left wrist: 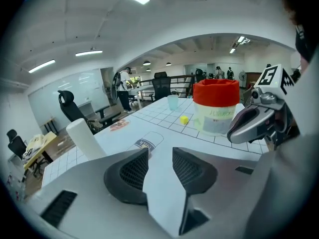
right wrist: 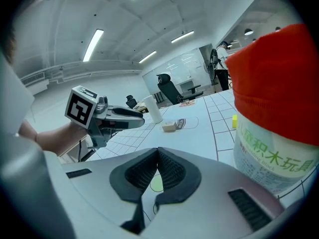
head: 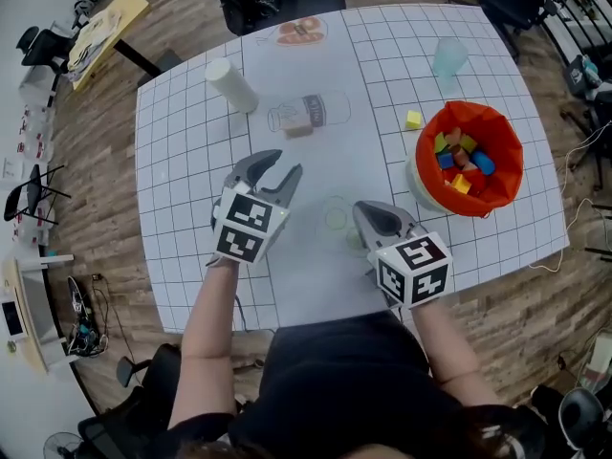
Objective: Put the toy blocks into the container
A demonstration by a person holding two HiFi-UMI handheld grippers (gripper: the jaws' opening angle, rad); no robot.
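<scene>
While the left gripper (head: 286, 166) was spread wide with nothing in it, the right gripper (head: 369, 218) was pressed together, and one yellow block (head: 413, 120) sat on the table (head: 191, 208) just beside the container (head: 424, 156) of blocks.

Upright red-lined container (head: 478, 113) holds mixed coloured blocks (head: 461, 159) — one yellow block (head: 413, 120) lies just beside it.
</scene>
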